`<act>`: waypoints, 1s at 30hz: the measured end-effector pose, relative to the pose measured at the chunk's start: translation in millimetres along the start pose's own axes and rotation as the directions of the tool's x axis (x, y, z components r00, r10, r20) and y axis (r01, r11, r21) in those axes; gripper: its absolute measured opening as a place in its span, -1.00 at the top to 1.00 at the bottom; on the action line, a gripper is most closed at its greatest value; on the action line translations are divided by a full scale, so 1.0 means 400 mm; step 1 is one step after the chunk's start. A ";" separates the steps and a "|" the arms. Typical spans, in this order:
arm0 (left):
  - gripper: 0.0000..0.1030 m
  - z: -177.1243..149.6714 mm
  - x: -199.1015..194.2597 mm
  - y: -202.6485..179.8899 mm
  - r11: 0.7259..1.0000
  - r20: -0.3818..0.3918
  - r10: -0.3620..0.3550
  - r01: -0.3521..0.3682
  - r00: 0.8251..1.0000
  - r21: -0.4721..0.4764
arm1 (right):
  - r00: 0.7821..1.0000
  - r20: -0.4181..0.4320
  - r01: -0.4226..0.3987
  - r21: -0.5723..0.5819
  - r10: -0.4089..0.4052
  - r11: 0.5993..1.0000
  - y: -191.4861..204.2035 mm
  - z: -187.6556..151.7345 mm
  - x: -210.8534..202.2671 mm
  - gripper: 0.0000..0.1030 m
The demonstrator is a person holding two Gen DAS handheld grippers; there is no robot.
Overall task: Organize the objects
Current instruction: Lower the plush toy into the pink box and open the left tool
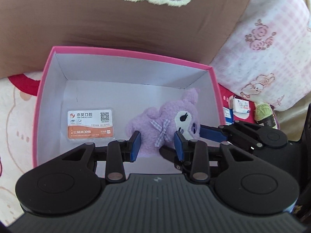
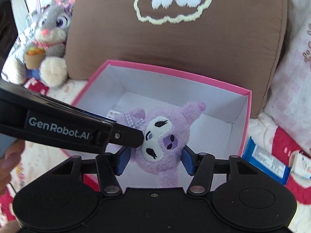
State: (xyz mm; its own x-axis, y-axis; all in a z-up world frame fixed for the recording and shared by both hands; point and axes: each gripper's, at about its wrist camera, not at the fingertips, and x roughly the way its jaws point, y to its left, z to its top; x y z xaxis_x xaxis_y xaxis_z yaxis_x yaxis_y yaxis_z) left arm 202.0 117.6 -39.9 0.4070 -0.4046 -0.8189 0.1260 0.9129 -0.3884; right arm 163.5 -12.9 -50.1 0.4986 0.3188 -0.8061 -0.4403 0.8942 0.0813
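A purple plush toy [image 1: 171, 120] with a white face and a checked bow lies in the pink box [image 1: 124, 55], toward its right side. It also shows in the right wrist view [image 2: 165, 134] inside the box [image 2: 194, 79]. My left gripper [image 1: 157, 145] is open over the plush's body, its blue pads on either side of the bow. My right gripper [image 2: 155, 160] is open with its pads at both sides of the plush's head, close to it. A dental clinic card packet [image 1: 91, 125] lies flat on the box floor at the left.
A brown cushion [image 2: 175, 38] stands behind the box. A grey rabbit plush [image 2: 50, 38] sits at the back left. A blue packet [image 2: 266, 161], a small white packet [image 1: 241, 106] and green yarn [image 1: 264, 112] lie right of the box. A pink floral pillow [image 1: 268, 44] is at the right.
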 end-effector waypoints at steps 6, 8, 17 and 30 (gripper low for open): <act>0.33 0.014 0.069 0.021 0.998 -0.037 0.041 -0.043 0.998 -0.040 | 0.999 -0.048 0.006 0.001 -0.006 1.000 -0.013 0.010 0.075 -0.02; 0.33 0.021 0.088 0.029 0.998 -0.042 0.042 -0.045 0.998 -0.054 | 0.999 -0.051 0.009 -0.002 -0.009 1.000 -0.016 0.010 0.092 -0.02; 0.33 0.028 0.152 0.058 0.996 -0.068 0.069 -0.073 0.995 -0.058 | 0.990 -0.137 0.014 0.026 -0.011 1.000 -0.028 0.027 0.162 -0.01; 0.33 0.044 0.187 0.049 0.993 -0.109 0.106 -0.110 0.988 -0.031 | 0.981 -0.184 -0.047 0.119 0.069 0.992 -0.069 0.031 0.201 -0.03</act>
State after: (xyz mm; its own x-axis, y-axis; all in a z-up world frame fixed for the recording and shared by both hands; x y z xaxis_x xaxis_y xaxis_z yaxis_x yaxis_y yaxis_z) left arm 250.7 106.3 -101.5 0.3167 -0.3092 -0.8967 0.0528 0.9496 -0.3088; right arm 224.9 -8.1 -109.9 0.3212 0.3160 -0.8927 -0.3716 0.9091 0.1881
